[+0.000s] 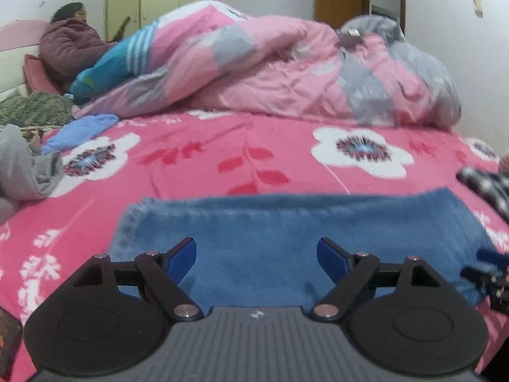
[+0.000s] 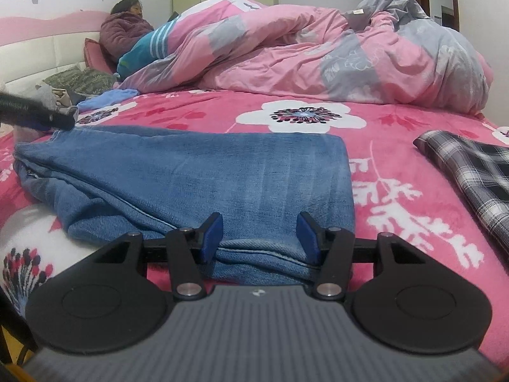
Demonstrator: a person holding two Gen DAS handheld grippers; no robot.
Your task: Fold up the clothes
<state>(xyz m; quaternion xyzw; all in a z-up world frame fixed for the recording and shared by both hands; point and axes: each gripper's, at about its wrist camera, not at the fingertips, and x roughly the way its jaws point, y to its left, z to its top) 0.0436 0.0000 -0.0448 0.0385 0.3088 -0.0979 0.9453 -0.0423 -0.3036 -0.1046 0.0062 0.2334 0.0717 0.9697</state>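
A folded pair of blue jeans [image 2: 197,172] is lying flat on the pink flowered bedspread [image 2: 397,191], near the bed's front edge. The right gripper [image 2: 259,234] is sitting low at six o'clock of the denim, its jaws spread apart on either side of the folded hem, not pinching it. The left gripper [image 1: 256,259] is hovering over the same jeans [image 1: 286,226], jaws wide open and holding nothing. At three o'clock from the denim a black-and-white plaid garment [image 2: 470,172] is lying apart from it. Toward twelve o'clock a pink and grey quilt [image 2: 318,54] is heaped up, and at ten o'clock a person in a maroon jacket [image 2: 125,30] is reclining against the headboard.
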